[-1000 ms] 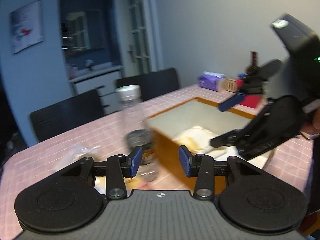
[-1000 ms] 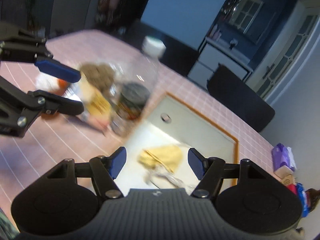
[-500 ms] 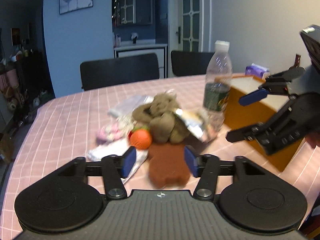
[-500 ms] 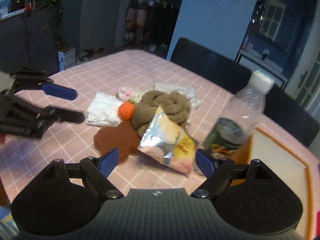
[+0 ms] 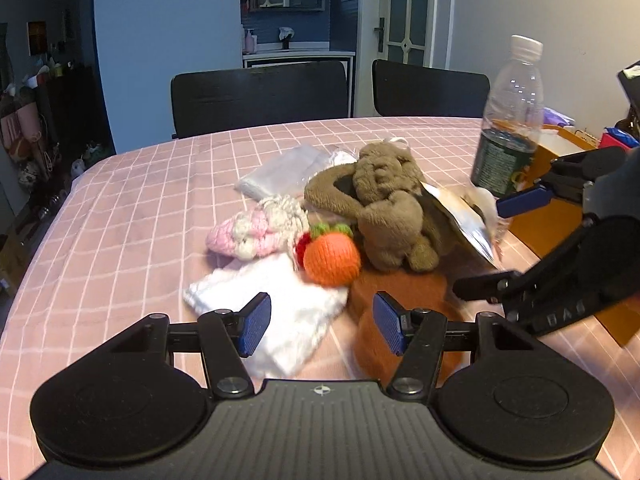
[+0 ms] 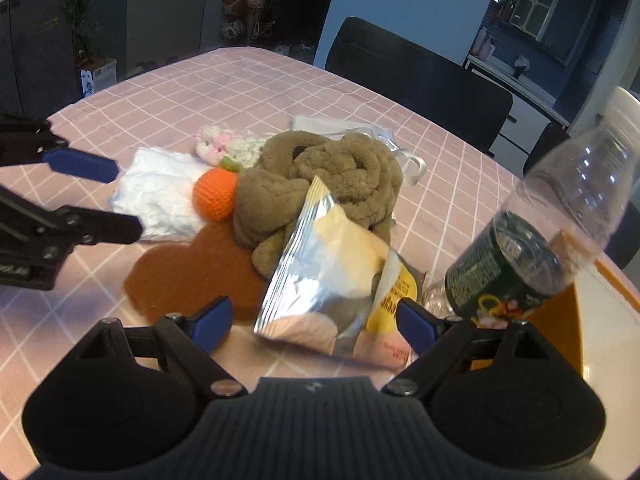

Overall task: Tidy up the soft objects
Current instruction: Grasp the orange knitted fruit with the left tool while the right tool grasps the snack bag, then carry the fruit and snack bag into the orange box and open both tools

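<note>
Both grippers have come closer to the pile of soft things than they were a moment ago, and the toys look bigger now. The left gripper [image 5: 322, 328] hangs with its blue pads spread apart and nothing between them, just over the fluffy white cloth [image 5: 280, 312] and the flat brown felt piece [image 5: 400, 300]. The right gripper [image 6: 312, 320] is spread wide too and holds nothing — the shiny, crinkly snack bag [image 6: 332, 276] lies between its pads, but I cannot tell if they touch it.

The soft things sit in a heap on the pink checked tablecloth [image 5: 140, 208]. The furry brown plush toy [image 5: 384, 208] is curled up in the middle. A round knitted orange [image 5: 330, 258] with a green top leans on it. Beside that lies a bumpy pink and white crochet toy [image 5: 256, 230]. A thin clear plastic bag [image 5: 284, 172] lies behind them.

A see-through plastic bottle [image 5: 510, 120] with a white cap stands next to the orange box [image 5: 548, 160] — smooth and hard.
</note>
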`<state>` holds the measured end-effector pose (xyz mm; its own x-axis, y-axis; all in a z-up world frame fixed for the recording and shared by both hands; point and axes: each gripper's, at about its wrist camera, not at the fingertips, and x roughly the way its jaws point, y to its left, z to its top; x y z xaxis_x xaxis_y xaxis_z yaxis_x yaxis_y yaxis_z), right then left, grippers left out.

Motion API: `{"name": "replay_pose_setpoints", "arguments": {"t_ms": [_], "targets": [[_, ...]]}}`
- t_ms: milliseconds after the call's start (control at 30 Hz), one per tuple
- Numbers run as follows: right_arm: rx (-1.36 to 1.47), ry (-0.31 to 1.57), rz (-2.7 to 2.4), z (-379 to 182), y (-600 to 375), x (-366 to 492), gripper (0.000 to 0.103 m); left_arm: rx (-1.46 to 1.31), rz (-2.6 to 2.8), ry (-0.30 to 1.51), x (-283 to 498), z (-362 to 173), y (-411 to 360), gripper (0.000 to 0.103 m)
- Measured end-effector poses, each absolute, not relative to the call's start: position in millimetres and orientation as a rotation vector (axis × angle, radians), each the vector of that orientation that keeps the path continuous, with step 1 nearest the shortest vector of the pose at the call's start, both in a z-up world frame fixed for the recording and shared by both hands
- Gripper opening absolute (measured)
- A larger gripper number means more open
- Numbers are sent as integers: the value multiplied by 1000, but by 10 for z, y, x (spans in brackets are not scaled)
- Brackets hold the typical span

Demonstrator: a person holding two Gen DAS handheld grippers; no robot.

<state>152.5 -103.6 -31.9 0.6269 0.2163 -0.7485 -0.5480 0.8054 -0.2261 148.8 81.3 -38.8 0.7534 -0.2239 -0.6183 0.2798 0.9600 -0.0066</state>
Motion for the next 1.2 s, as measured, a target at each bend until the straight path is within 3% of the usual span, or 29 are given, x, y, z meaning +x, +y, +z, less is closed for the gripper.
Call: {"name": "replay_pose_setpoints", "arguments": {"t_ms": [233, 300, 467, 567, 767, 1200], "targets": [[-491, 781, 445, -344, -960, 1713, 85, 121, -302, 685, 1834, -469, 686, 68], [-472, 798, 446, -368, -976, 1769, 75, 112, -299, 695, 1898, -493, 686, 64], [-439, 812, 449, -403, -1020, 1816, 66, 81, -321, 713, 1967, -537, 684, 56], [-430, 814, 441, -398, -1051, 1812, 49, 75, -324, 712, 1956, -561, 673, 48], [-450, 806, 426, -356, -1100, 1797, 32, 73, -318, 706, 1905, -535, 683, 47], [-441, 869, 449, -190, -1184, 1630, 22, 57, -325, 641, 1469, -194, 746, 47]]}}
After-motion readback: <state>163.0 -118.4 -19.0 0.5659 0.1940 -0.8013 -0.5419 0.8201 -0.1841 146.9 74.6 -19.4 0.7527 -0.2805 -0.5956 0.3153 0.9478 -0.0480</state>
